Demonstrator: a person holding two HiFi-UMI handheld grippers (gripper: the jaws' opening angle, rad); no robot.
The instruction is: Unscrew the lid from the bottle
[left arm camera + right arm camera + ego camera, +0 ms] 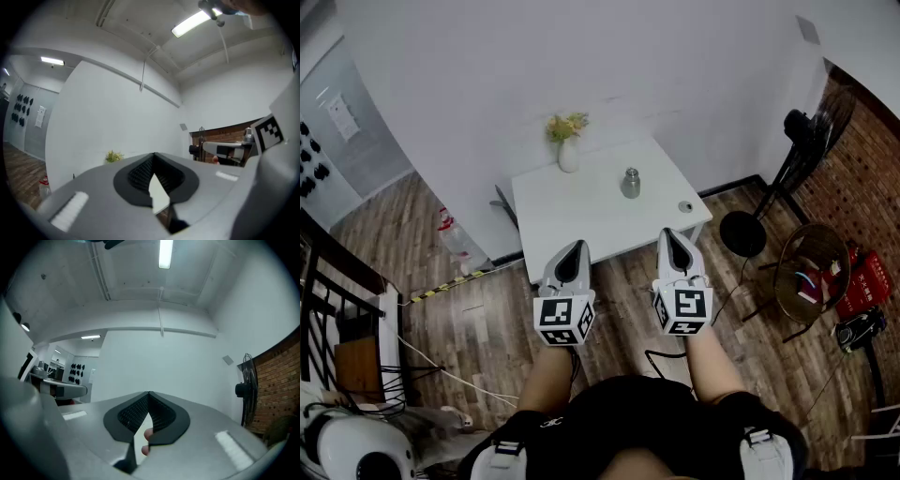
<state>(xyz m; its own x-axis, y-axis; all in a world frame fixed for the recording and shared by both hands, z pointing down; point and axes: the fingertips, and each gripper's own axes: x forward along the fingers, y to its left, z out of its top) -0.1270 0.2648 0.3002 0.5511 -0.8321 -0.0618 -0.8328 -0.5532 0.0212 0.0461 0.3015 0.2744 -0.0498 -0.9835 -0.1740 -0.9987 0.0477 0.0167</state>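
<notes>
Facing a white surface (pixel 581 225) at 12 o'clock. Holding left gripper (pixel 578 245) and right gripper (pixel 670 232) short of its near edge, both sets of jaws pressing together on nothing. Sighting the bottle (pixel 631 184) standing upright mid-surface, long axis vertical, lid on: 1 o'clock of the left jaws, 11 o'clock of the right, seemingly nearer the right, well apart from both.

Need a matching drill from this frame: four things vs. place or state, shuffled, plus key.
1 bottle
2 vase
3 fan
4 left gripper

A on the floor by the brick wall
B shut, empty, short of the table
C upright, middle of the table
D back of the table, holding flowers

Pairs: 1-C, 2-D, 3-A, 4-B
</notes>
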